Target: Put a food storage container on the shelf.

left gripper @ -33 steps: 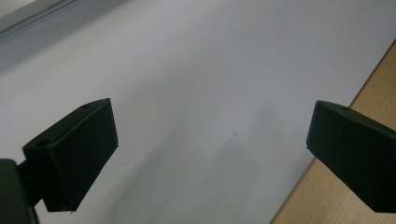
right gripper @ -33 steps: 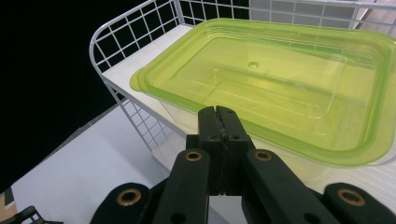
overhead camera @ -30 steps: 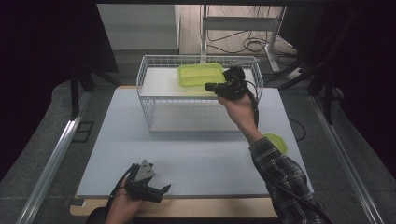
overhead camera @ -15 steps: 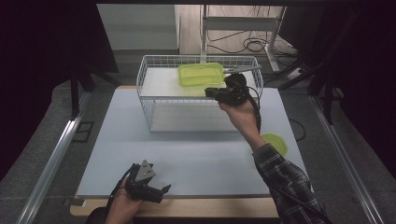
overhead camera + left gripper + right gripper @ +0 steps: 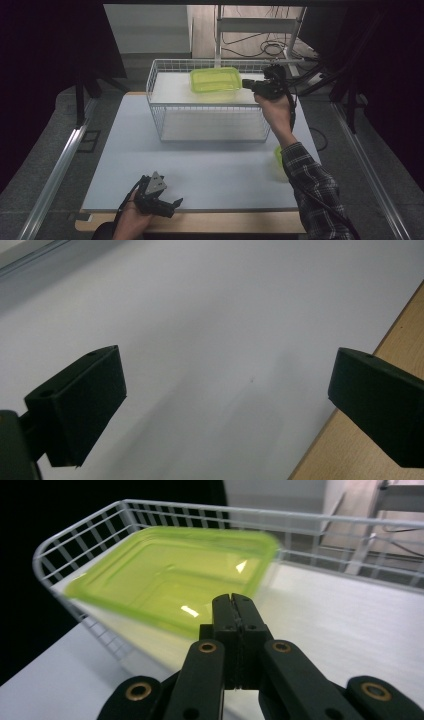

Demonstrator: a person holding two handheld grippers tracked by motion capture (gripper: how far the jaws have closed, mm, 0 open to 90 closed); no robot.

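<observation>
High view: the right gripper held the green container by its rim above the wire basket; the left gripper rested at the table's near edge.

Left gripper view: jaws stood wide apart, empty.

Right gripper view: jaws were pinched together on the container's edge; so narrow a hold could probably let it tilt or slip.

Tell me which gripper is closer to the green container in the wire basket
Right. The right gripper is at the green container, by its right end over the wire basket. The left gripper sits far off at the table's near edge.
</observation>
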